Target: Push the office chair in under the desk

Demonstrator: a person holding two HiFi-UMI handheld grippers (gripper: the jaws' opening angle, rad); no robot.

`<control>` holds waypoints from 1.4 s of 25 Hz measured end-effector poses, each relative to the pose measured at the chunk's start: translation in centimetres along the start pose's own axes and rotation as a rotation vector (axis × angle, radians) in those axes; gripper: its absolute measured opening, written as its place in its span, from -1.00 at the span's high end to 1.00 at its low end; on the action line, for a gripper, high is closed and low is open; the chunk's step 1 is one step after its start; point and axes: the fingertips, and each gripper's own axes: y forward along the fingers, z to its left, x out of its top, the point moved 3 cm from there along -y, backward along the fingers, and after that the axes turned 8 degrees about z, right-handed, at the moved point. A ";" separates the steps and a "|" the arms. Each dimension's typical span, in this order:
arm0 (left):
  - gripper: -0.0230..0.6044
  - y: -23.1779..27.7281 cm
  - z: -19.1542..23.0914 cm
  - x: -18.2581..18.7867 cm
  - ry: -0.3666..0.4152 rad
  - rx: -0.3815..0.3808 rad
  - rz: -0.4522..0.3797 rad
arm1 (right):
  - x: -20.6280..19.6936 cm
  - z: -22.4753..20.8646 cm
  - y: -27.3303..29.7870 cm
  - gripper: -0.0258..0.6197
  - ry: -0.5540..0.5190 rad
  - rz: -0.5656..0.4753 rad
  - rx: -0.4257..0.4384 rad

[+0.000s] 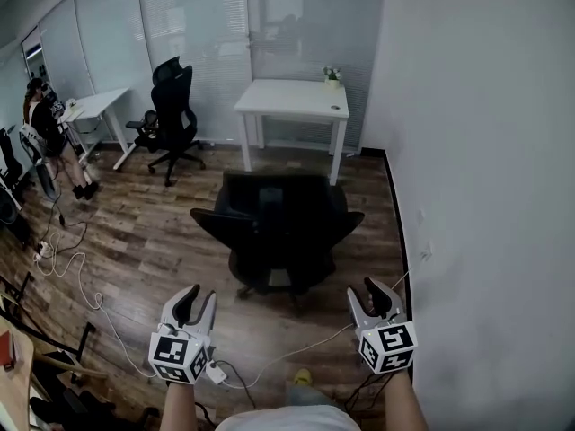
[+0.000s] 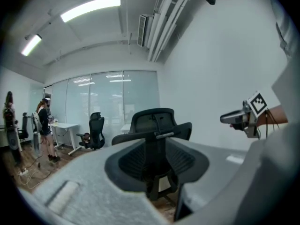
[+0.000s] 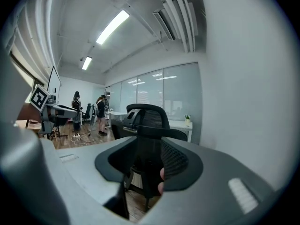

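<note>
A: Chair (image 1: 278, 232), where is it standing?
B: It is standing on the wood floor (image 1: 153, 232) near its right edge, just short of the white desk (image 1: 292, 99).
A: Grippers?
B: Left gripper (image 1: 198, 300) and right gripper (image 1: 367, 294) are hovering behind it, jaws gaping wide, clasping nothing.

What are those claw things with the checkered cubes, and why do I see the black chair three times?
A person holds two tools called grippers, each with two jaws like a claw; the cubes are part of them. One picture comes from a camera on the person's head, looking down at the left gripper and right gripper. The other two come from small cameras riding on each gripper, looking out between its jaws. Both grippers are open and hold nothing. Ahead stands the black office chair, with a white desk beyond it.
</note>
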 end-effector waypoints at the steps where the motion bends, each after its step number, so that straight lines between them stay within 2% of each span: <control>1: 0.50 1.2 -0.1 0.5 -0.001 0.005 0.002 | 0.4 -1.0 0.8 0.49 -0.012 0.001 0.004; 7: 0.50 6.9 -0.7 3.3 0.016 0.023 0.019 | 2.7 -6.2 4.8 0.49 -0.023 -0.011 0.041; 14: 0.50 11.6 0.4 5.0 0.024 0.033 0.034 | 3.8 -9.1 9.1 0.49 -0.029 -0.002 0.066; 25: 0.48 18.0 5.3 5.7 0.011 -0.017 0.048 | 6.2 -9.1 16.0 0.49 -0.098 0.038 0.088; 31: 0.47 21.0 7.9 5.7 0.091 -0.072 0.107 | 7.3 -9.3 18.6 0.49 -0.172 0.074 0.083; 35: 0.47 22.3 9.2 5.5 0.164 -0.123 0.147 | 7.4 -9.0 19.9 0.49 -0.261 0.129 0.119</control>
